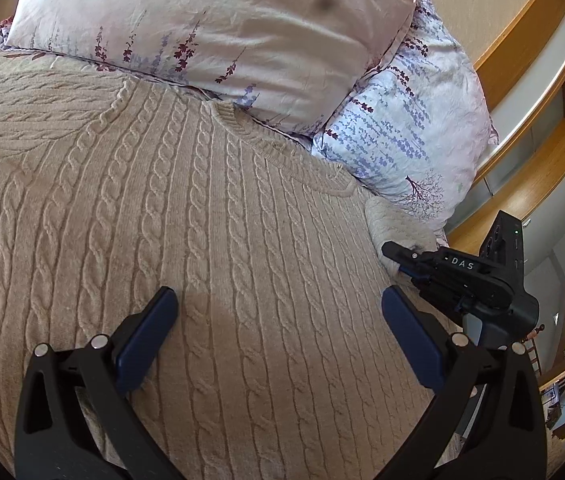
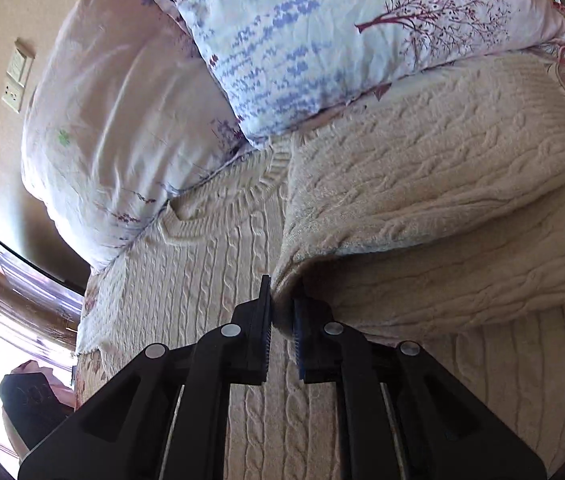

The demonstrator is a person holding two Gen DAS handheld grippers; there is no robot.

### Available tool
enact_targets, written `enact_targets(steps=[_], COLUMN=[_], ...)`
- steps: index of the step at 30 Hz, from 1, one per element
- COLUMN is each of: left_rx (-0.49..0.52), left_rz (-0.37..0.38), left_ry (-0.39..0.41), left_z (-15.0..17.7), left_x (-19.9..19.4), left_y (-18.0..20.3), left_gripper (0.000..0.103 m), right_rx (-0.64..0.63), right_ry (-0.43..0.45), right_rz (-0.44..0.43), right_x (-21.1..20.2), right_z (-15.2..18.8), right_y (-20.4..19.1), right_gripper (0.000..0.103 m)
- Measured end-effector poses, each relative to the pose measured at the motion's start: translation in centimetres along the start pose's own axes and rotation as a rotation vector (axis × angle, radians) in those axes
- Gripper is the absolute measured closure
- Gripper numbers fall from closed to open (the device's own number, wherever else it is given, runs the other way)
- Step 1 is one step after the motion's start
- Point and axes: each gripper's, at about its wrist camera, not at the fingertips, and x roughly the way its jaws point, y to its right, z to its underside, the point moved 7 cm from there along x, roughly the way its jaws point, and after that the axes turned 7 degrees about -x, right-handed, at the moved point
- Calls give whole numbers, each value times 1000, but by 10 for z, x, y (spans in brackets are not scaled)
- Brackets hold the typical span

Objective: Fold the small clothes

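A cream cable-knit sweater [image 1: 202, 216] lies spread flat on the bed, its neck toward the pillows. My left gripper [image 1: 278, 304] is open, hovering just above the sweater's chest. My right gripper [image 2: 282, 304] is shut on the sweater's sleeve [image 2: 422, 208], which is lifted and drawn over the body. In the left wrist view the right gripper [image 1: 392, 250] shows at the right edge, pinching the sleeve's cuff [image 1: 398, 224].
Two floral pillows [image 1: 218, 28] [image 1: 410, 128] lie at the head of the bed, touching the sweater's collar. A wooden headboard and shelf [image 1: 530, 92] stand to the right. A wall switch plate [image 2: 16, 76] and a dark object [image 2: 30, 404] show in the right wrist view.
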Motion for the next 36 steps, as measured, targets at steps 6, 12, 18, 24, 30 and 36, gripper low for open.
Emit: enact_targets(steps=[6, 12, 18, 24, 30, 36], left_rx=[25, 94, 115, 163, 147, 122], left_rz=[-37, -115, -142, -156, -134, -47], left_ry=[-3, 42, 46, 100, 150, 165], left_z=[1, -6, -26, -43, -56, -62], left_x=[1, -27, -52, -68, -73, -77], left_y=[2, -3, -14, -19, -29, -35], left_gripper=[2, 2, 2, 2, 2, 2], right_rx=[92, 167, 307, 374, 261, -27], right_ry=[-21, 74, 150, 231, 286, 338], right_rz=[-40, -10, 64, 156, 270, 96], right_x=[-3, -38, -59, -74, -76, -61], right_z=[-2, -15, -25, -36, -59, -76], right_y=[6, 27, 76, 110, 104, -8], right_gripper=[76, 54, 54, 60, 92, 93])
